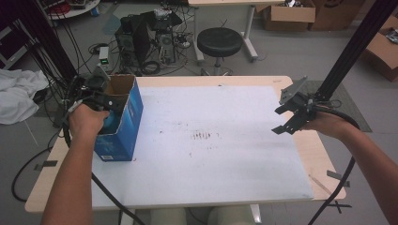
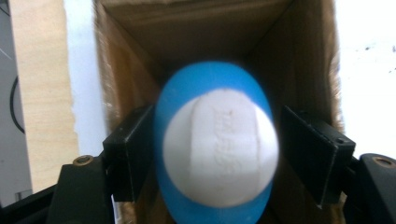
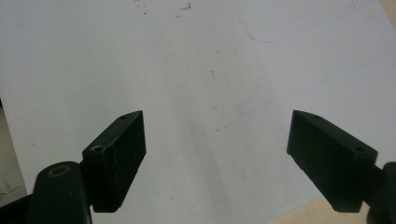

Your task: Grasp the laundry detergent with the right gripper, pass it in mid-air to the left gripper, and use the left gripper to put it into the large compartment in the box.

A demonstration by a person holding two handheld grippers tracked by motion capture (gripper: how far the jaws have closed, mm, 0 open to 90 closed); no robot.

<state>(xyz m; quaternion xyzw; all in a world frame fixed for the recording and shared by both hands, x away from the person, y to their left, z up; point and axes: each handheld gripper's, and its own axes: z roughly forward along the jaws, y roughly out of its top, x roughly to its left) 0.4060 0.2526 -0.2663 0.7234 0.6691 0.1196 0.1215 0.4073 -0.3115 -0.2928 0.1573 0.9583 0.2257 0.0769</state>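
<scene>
Your left gripper (image 2: 212, 154) over blue box (image 1: 123, 123), jaws parted off blue-white bottle (image 2: 215, 144): dropping it in. Right gripper (image 3: 215, 154) open, empty. Next, pull left clear.

A light wooden counter (image 1: 324, 154) is carrying 1 white sheet (image 1: 211, 145) covering most of its top. 1 open blue box (image 1: 123, 123) is standing on the sheet's far left part.
</scene>
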